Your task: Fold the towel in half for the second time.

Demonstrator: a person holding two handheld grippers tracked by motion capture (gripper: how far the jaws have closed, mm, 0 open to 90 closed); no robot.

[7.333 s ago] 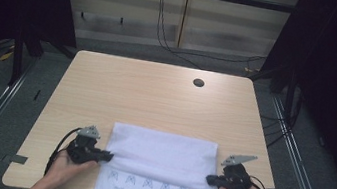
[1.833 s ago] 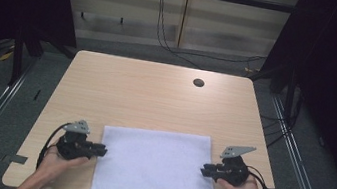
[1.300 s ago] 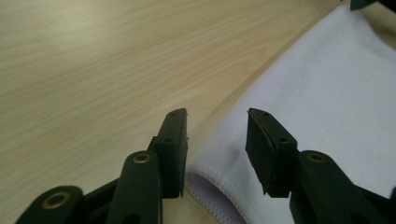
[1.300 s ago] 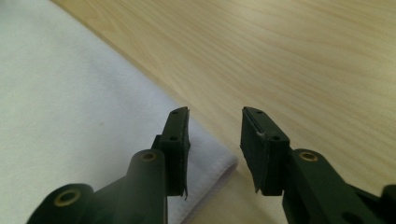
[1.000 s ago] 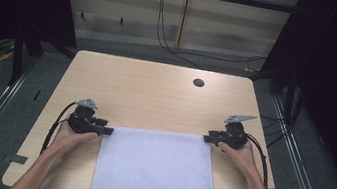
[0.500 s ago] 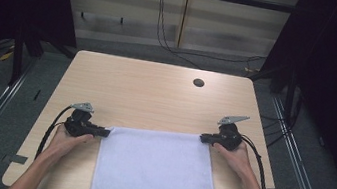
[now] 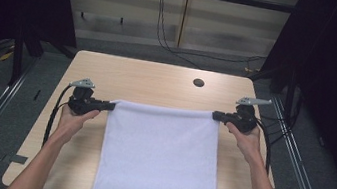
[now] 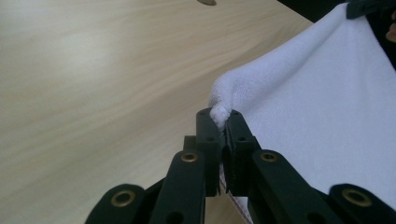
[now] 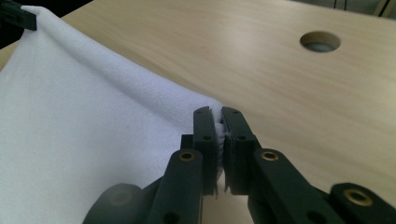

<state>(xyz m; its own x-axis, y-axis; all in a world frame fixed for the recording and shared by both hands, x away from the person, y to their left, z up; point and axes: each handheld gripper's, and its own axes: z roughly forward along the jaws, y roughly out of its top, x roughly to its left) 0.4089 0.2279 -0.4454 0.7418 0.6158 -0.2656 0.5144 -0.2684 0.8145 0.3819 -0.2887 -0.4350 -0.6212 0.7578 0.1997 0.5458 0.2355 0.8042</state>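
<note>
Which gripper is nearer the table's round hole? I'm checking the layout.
The right gripper; the hole lies on its side, far from the left gripper.

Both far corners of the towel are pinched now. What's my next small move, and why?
Probably carry both corners toward you to fold it. The left gripper and right gripper are clamped on the white towel, whose far edge is lifted taut off the table.
</note>
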